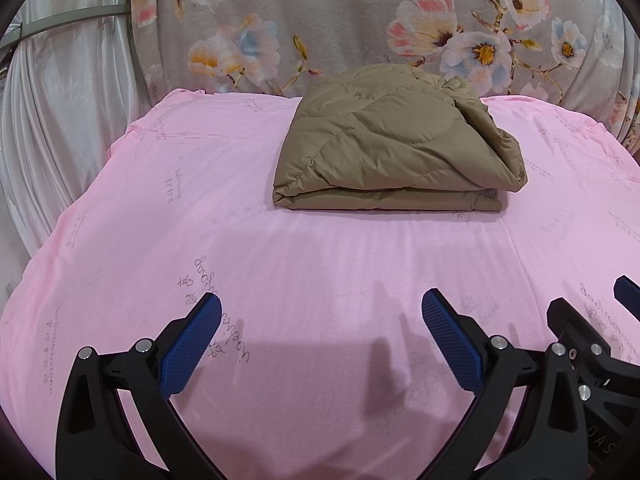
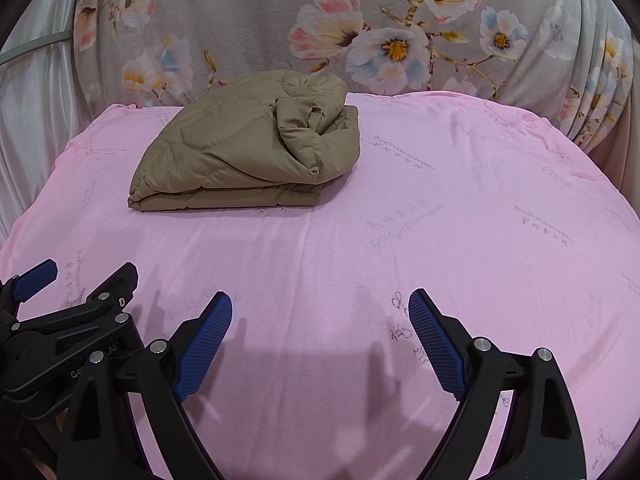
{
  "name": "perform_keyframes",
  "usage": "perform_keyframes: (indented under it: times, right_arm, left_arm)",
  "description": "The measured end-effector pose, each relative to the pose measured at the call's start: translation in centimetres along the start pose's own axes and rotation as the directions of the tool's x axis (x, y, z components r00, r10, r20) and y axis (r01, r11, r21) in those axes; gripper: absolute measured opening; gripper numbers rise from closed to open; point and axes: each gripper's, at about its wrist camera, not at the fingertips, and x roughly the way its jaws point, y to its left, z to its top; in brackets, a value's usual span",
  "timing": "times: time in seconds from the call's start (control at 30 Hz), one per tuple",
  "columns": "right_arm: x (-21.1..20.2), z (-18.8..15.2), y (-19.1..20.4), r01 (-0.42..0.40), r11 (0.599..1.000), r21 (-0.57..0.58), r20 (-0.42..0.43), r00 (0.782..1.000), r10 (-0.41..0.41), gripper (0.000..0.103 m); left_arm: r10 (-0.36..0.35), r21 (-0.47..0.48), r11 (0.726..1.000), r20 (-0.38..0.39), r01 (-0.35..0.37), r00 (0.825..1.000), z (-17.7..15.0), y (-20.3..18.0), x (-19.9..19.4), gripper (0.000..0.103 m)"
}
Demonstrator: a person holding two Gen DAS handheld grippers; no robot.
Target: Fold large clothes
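On pink sheet (image 1: 320,248): faint cursive print.

I see a pink sheet (image 1: 320,248) printed with faint grey script filling the lower and middle of both frames. Behind it, across the top, hangs a grey floral cloth (image 1: 352,20) with pink, white and blue blossoms. At upper left, a white curtain (image 1: 52,104) falls in folds, crossed by a pale bar (image 1: 76,20).

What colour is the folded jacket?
Plain khaki-brown, quilted; the jacket shows best in the left wrist view.
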Motion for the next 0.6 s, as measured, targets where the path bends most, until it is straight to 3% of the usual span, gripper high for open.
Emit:
perform_keyframes:
  times: [0.6]
  right_arm:
    - [-0.06,0.06,0.01,0.003,1.0,-0.003,0.001,1.0,-0.003,0.087]
  left_arm:
    - [0.009,0.003,1.0,0.007,-0.009,1.0,-0.03,-0.05,-0.08,0.098]
